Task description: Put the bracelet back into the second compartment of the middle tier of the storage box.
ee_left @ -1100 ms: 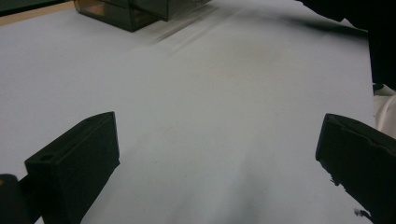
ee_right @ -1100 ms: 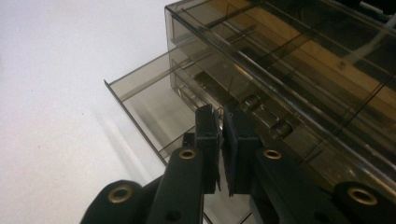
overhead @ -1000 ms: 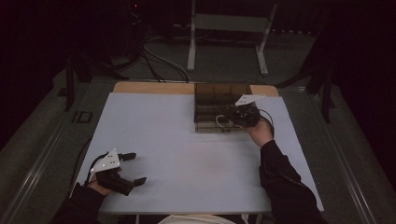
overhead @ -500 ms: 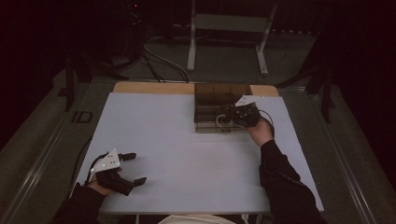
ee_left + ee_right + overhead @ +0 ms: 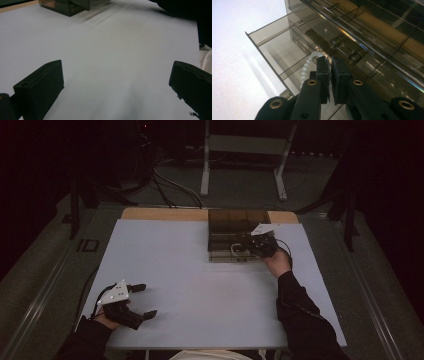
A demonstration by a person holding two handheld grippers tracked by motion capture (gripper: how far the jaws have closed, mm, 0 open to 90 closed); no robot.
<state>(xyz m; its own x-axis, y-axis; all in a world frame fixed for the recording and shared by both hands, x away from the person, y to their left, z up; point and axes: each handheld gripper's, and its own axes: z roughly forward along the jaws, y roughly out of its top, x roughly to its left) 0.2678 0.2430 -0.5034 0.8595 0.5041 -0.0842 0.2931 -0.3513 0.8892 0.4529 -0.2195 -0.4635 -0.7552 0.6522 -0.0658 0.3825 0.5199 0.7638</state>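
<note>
Nearly shut, the black jaws of the right gripper (image 5: 329, 75) are seen at the centre of the right gripper view, with a string of translucent white beads (image 5: 306, 67) pinched between them and curving up and to the left from the pads. The beads are held inside an open drawer (image 5: 272, 47) of smoked clear plastic, pulled out toward the left of that frame from a small smoked-brown transparent plastic drawer cabinet (image 5: 367, 32), whose round knobs are visible just beyond the jaw tips. In the high view, the right gripper (image 5: 250, 245) is placed right of centre, over the front of the cabinet (image 5: 225, 222), which stands at the far edge of the white table top (image 5: 200, 290); the pale loop of beads (image 5: 236, 251) can be made out at the cabinet's near edge. A dark-sleeved forearm (image 5: 300, 320) is extended to it from the lower right of the frame.

Spread wide with nothing between them, the jaws of the left gripper (image 5: 117, 82) are shown at the lower corners of the left gripper view, above bare white table, with the cabinet (image 5: 65, 6) at the upper left. In the high view, the left gripper (image 5: 142, 300) is held low at the lower left of the frame, well apart from the cabinet.
</note>
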